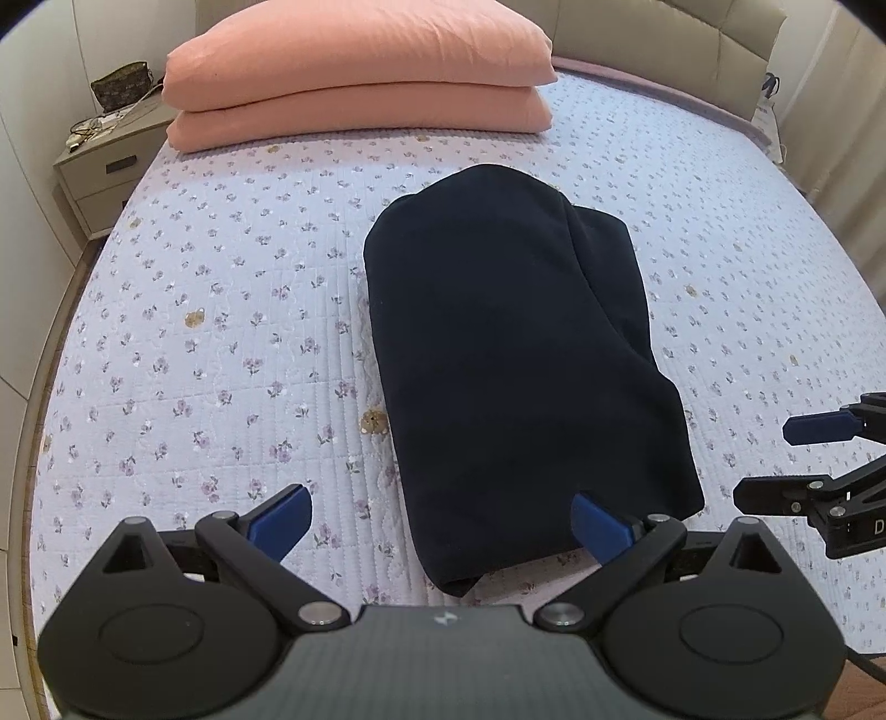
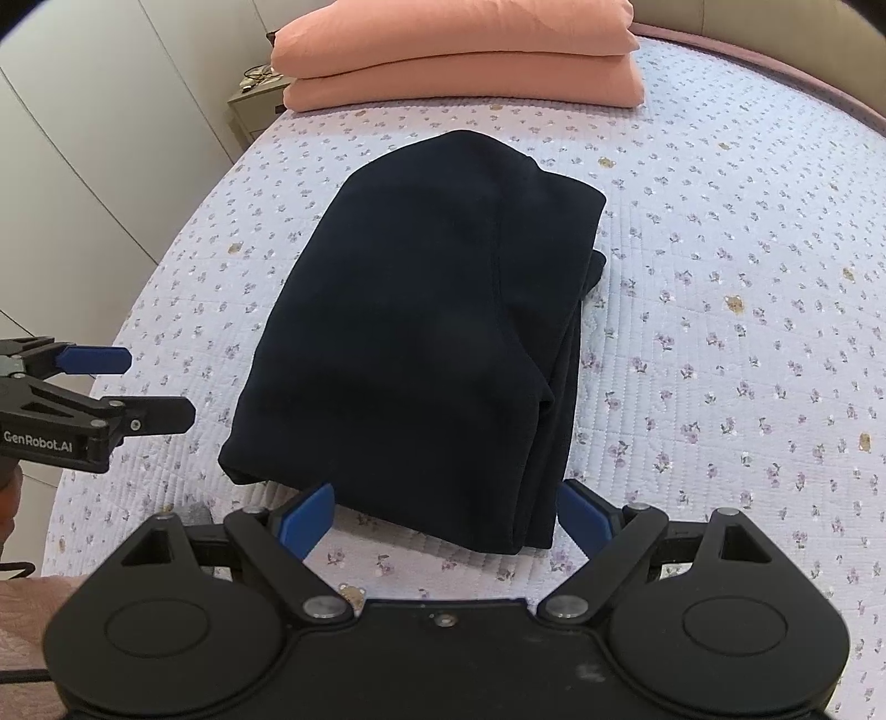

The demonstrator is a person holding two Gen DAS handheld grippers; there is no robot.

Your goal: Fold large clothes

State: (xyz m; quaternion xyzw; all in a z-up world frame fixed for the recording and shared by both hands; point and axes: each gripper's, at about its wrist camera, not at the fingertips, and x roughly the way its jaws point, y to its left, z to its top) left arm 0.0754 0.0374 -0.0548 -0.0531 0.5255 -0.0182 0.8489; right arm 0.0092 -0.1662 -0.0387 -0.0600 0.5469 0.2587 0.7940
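A dark navy garment lies folded into a thick, roughly rectangular bundle on the flowered bedspread. My left gripper stands open just short of the bundle's near edge, its blue pads spread wide with nothing between them. My right gripper is also open at the bundle's near edge, holding nothing. Each gripper shows in the other's view: the right gripper at the far right, the left gripper at the far left, both beside the garment and apart from it.
Two stacked salmon-pink pillows lie at the head of the bed. A bedside cabinet with a small patterned bag stands to the left. A padded headboard runs behind. Bedspread lies bare on both sides of the garment.
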